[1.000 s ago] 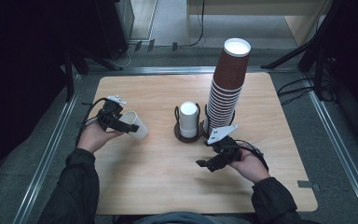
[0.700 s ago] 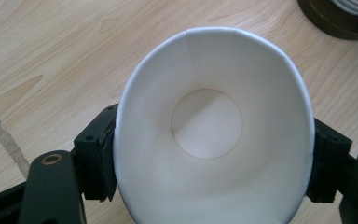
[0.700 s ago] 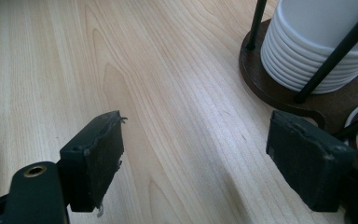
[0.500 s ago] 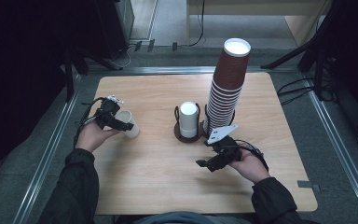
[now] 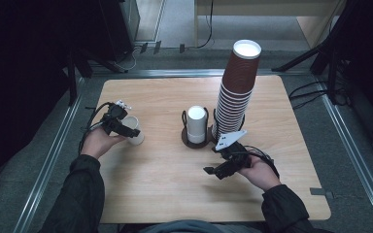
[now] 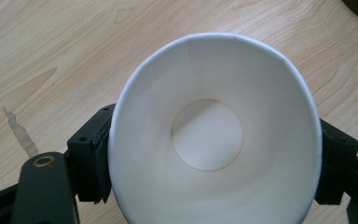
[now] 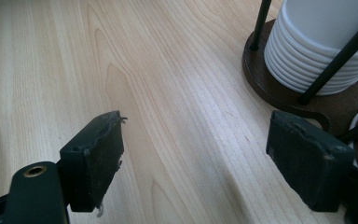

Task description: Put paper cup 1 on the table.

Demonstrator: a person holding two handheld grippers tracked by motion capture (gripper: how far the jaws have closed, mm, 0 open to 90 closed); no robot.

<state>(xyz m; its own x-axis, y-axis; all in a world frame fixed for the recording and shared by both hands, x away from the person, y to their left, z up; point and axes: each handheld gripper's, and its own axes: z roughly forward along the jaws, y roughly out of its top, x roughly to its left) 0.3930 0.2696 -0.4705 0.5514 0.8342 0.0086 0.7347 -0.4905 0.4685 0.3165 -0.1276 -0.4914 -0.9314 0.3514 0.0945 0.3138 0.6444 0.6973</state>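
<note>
A white paper cup (image 5: 135, 131) stands on the left part of the wooden table (image 5: 165, 194). My left gripper (image 5: 126, 128) is shut on it, one pad on each side of its wall, and the jaws have just been opening with the cup still between them. The left gripper view looks down into the empty cup (image 6: 209, 140) between the left gripper (image 6: 214, 163) jaws. My right gripper (image 5: 213, 171) rests low over the table in front of the cup holder, open. The right gripper (image 7: 196, 163) has only bare wood between its jaws.
A dark wire holder (image 5: 194, 141) at mid-table carries a short stack of white cups (image 5: 196, 124) and, to its right, a tall stack of brown cups (image 5: 238, 87). The white stack (image 7: 317, 46) and holder base (image 7: 270, 74) sit just ahead of the right jaws.
The left gripper and the white cup have shifted slightly to the left, and the cup stands more upright. The right gripper has stayed in place.
</note>
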